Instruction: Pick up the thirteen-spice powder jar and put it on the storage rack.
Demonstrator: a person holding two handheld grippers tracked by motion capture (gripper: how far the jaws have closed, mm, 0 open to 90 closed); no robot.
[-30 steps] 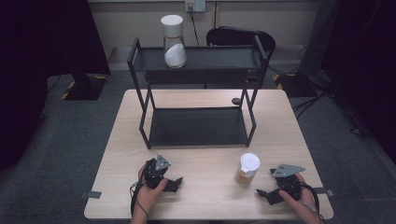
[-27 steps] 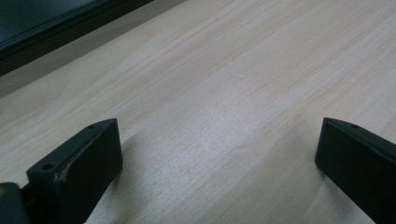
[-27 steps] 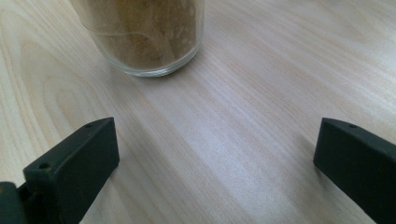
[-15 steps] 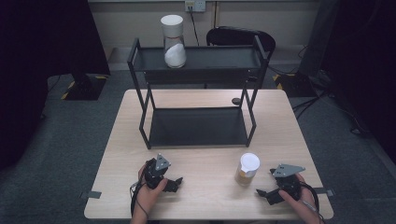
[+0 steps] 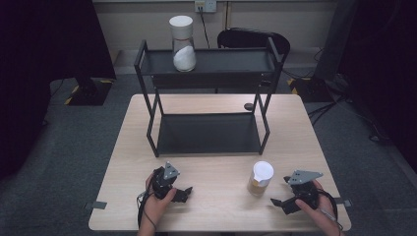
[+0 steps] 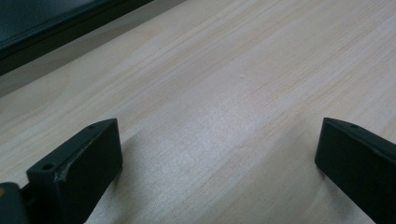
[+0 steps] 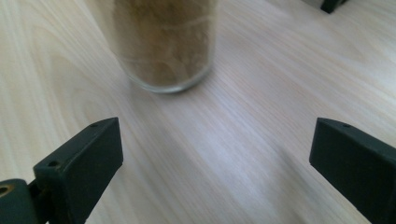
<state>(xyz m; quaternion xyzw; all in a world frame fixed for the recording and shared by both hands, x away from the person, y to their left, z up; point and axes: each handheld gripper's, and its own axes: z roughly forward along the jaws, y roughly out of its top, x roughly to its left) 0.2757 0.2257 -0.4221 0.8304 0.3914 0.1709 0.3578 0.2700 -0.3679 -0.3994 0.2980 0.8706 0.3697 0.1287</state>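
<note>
A glass jar (image 5: 260, 178) with a white lid and brown contents stands on the wooden table (image 5: 216, 216), near its front right. My right gripper (image 5: 279, 202) lies just right of it, low over the table, jaws pointing left toward the jar. In the right gripper view the jar (image 7: 166, 42) stands ahead of the wide jaws of the right gripper (image 7: 215, 154), which have just been closing a little with nothing between them. My left gripper (image 5: 184, 192) rests at the front left. Its jaws in the left gripper view (image 6: 219, 154) stand wide over bare wood.
A black two-tier metal shelf (image 5: 268, 61) stands at the table's back middle. A second jar (image 5: 183, 44) with white contents sits on its top tier. A small dark object (image 5: 248, 106) lies by its right rear leg. A chair (image 5: 253, 38) stands behind.
</note>
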